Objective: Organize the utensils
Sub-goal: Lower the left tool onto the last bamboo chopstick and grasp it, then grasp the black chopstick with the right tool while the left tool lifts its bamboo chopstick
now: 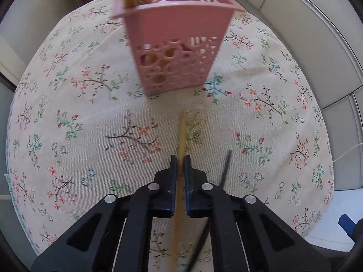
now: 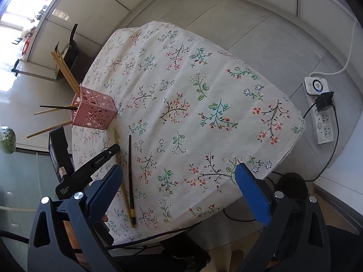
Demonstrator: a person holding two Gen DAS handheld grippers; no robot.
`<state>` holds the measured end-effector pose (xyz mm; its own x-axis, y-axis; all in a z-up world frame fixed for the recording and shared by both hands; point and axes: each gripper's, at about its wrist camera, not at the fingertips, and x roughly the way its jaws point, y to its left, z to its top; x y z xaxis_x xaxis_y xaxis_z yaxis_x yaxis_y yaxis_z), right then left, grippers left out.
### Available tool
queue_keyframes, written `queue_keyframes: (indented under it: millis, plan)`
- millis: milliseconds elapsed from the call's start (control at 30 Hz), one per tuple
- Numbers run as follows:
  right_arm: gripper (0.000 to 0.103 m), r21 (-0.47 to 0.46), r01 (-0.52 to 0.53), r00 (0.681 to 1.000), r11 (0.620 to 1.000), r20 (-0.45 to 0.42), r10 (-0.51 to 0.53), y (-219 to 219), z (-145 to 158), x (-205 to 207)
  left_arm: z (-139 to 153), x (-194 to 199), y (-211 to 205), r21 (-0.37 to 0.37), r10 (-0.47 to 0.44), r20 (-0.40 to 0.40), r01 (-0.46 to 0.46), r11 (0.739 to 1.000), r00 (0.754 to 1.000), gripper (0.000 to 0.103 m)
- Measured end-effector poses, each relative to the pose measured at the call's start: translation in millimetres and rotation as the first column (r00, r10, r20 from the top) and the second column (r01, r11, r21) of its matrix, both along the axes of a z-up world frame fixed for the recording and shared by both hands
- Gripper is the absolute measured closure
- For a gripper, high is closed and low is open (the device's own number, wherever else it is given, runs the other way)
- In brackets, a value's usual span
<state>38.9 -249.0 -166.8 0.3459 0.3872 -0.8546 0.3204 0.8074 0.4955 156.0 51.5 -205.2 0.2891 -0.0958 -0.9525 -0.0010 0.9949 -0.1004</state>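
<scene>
Left gripper (image 1: 180,158) is pinched on a light wooden chopstick (image 1: 182,133) lying on the flowered tablecloth (image 1: 90,113); small white lettering on its arm in the right wrist view is too blurred to read. Just right of it lies a dark chopstick (image 1: 225,168). Ahead stands a pink perforated basket (image 1: 179,45) holding more chopsticks. Right gripper (image 2: 181,188) hangs spread wide, empty, near the cloth's edge; beyond it a white power strip (image 2: 318,111) lies on the floor.

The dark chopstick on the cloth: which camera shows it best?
The right wrist view. There the dark chopstick lies in full length on the tablecloth, beside the light chopstick. The left wrist view shows only a blurred part, partly hidden behind the left gripper.
</scene>
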Motion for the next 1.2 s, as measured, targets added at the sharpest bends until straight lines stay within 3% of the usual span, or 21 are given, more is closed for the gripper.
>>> queue_keyframes:
  millis: [200,367,533,800,1000,1100,1200]
  plan:
    - [0.007,-0.09,-0.07,0.997,0.993,-0.021,0.069,45.4,-11.0,22.7,30.1,-26.3,33.8,-0.03,0.028,0.039,-0.026,0.999,0.999,0.098]
    - [0.007,-0.167,-0.178,0.984,0.97,-0.036,0.174,94.3,-22.9,50.5,70.3,-47.4,52.1,0.0,0.018,0.123,-0.018,1.0,0.992,0.098]
    - [0.007,-0.23,-0.266,0.964,0.936,-0.056,0.26,137.9,-34.4,70.8,92.2,-45.9,58.3,0.037,0.039,0.195,-0.047,0.998,0.98,0.098]
    - [0.007,-0.307,-0.401,0.916,0.863,-0.133,0.378,190.8,-62.8,91.3,117.7,-50.4,81.0,0.057,0.084,0.283,-0.104,0.993,0.955,0.098]
    - [0.005,-0.466,-0.481,0.872,0.743,-0.17,0.459,223.8,-71.5,97.4,129.1,-52.8,91.4,0.041,0.106,0.325,-0.126,0.991,0.94,0.098]
    - [0.006,-0.477,-0.477,0.874,0.738,-0.173,0.453,225.9,-71.3,98.1,132.6,-54.1,92.3,0.046,0.103,0.342,-0.126,0.991,0.934,0.098]
    - [0.021,-0.495,-0.472,0.874,0.729,-0.158,0.459,231.9,-66.8,96.2,134.6,-55.4,93.0,0.041,0.103,0.35,-0.125,0.991,0.931,0.098]
